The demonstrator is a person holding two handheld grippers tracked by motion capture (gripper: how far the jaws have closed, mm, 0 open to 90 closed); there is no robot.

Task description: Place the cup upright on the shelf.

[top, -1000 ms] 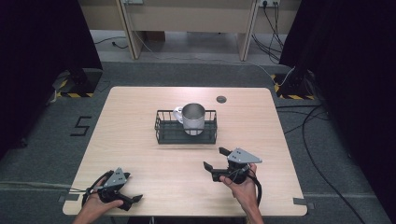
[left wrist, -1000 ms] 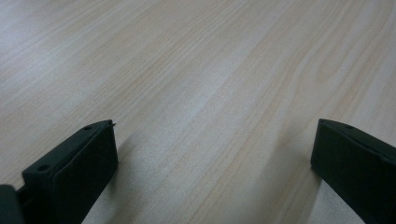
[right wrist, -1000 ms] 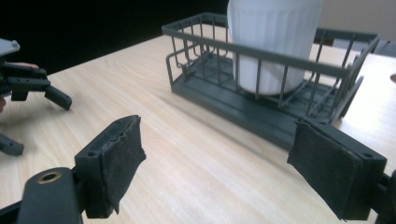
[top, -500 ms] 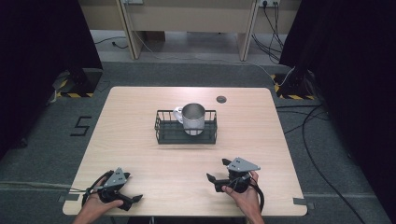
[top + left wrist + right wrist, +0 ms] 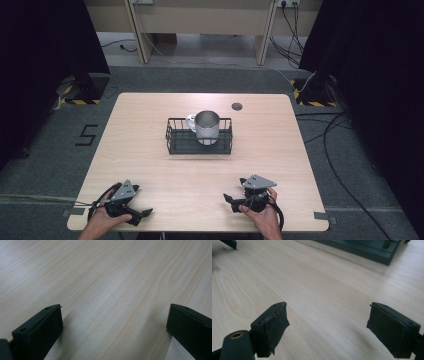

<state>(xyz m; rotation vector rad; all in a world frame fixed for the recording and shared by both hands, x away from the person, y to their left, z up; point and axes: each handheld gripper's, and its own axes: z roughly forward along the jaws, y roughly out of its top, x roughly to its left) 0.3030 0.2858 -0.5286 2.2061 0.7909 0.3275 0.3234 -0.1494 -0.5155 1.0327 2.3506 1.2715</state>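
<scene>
A metal mug [image 5: 206, 126] with a handle stands upright in a black wire basket [image 5: 175, 142] at the table's middle. My left gripper [image 5: 142, 202] rests at the near left corner of the table, open, its jaws over bare wood [image 5: 113, 308]. My right gripper [image 5: 231, 202] sits low near the front edge at the right, jaws pointing left, open with nothing between them [image 5: 328, 307]. In the right gripper view the basket's base [image 5: 367, 250] lies far ahead at the top. Both grippers are well apart from the basket.
A small dark round disc [image 5: 236, 106] is set in the table [image 5: 140, 125] behind the basket to the right. A jaw tip of the other gripper [image 5: 229, 243] shows at the top left of the right gripper view. Cables run across the floor at right.
My right gripper has come back toward the front edge and sunk lower over the table. The left gripper, mug and basket have stayed put.
</scene>
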